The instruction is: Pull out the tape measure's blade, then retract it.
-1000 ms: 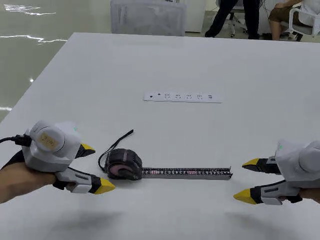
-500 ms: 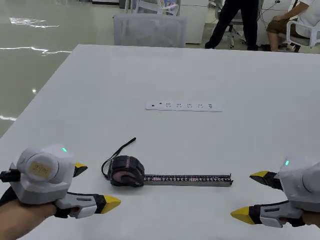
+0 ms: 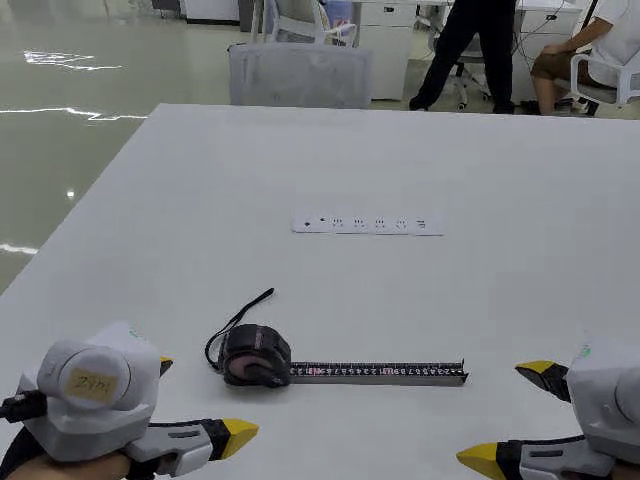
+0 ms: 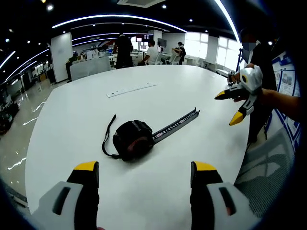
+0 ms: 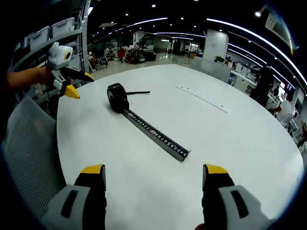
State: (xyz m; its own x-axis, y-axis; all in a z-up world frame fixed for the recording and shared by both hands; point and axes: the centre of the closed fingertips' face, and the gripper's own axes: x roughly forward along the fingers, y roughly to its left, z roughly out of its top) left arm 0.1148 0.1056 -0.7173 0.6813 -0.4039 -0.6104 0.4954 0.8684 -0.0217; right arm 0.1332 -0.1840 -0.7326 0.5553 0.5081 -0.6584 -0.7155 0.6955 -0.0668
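While the black tape measure [image 3: 255,355] lies on the white table [image 3: 300,160] between the two tools, its blade [image 3: 380,373] is drawn out flat toward the right, and its wrist strap [image 3: 235,322] curls behind it. The left gripper [image 3: 203,398] hangs near the tape measure and the right gripper [image 3: 505,413] near the free end of the blade; both have their yellow-tipped jaws spread wide and touch nothing. A white power strip [image 3: 367,224] lies farther back, well apart from the tape measure.
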